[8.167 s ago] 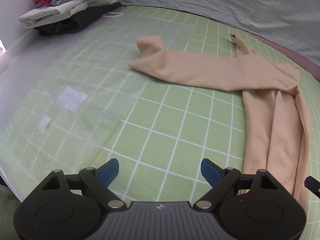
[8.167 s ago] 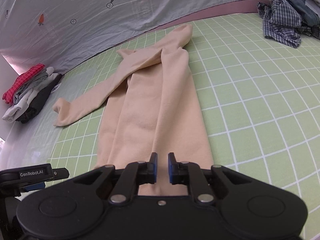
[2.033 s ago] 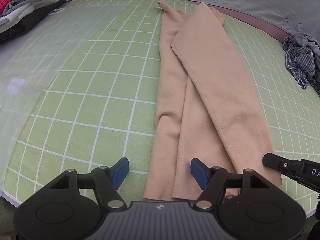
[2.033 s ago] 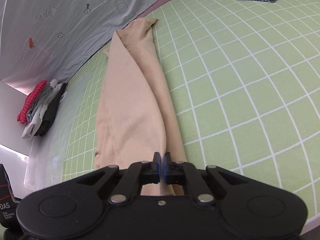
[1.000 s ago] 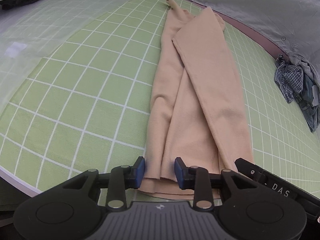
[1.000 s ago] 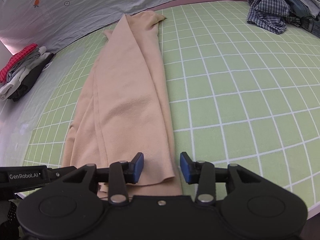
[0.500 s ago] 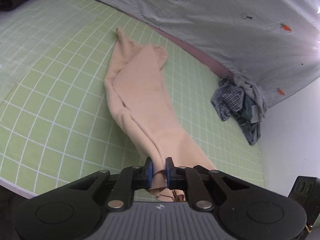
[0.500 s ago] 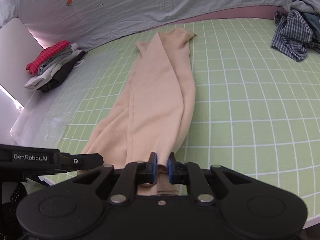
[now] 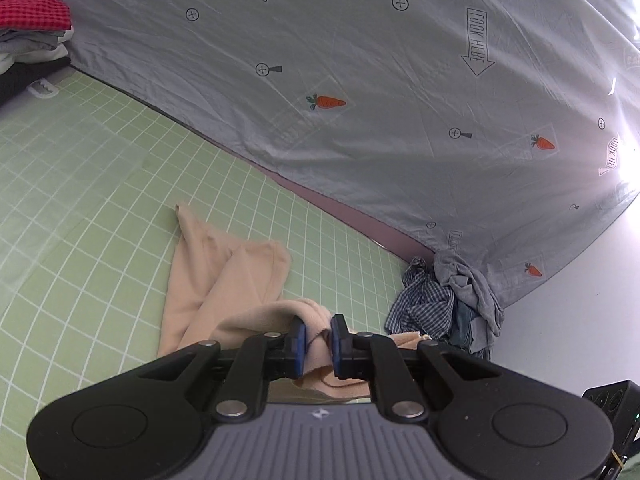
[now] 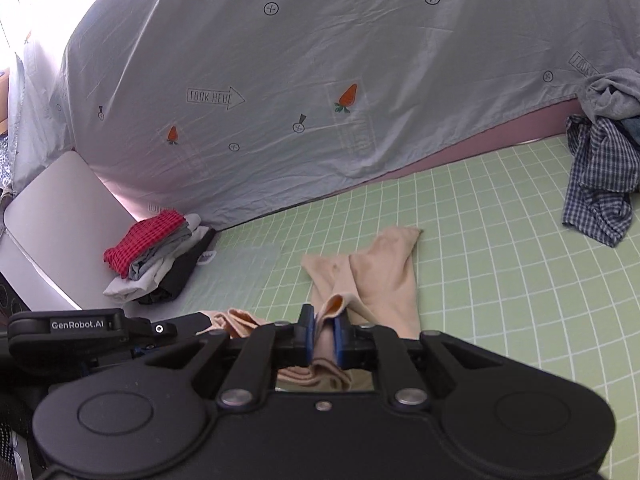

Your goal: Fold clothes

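The left gripper (image 9: 316, 338) and right gripper (image 10: 323, 336) were each clamped on the near hem of the beige garment (image 9: 224, 280), lifted off the green grid mat (image 9: 100, 200); its far end lay flat. Judged mid-fold: next, carry the hem over to that far end.

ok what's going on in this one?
A person is folding a beige garment on the green grid mat. Both claws are shut on its near end: the left claw and the right claw each pinch an edge, raised off the mat while the far end lies flat. Folded clothes sit stacked at one side, an unfolded pile at the other.
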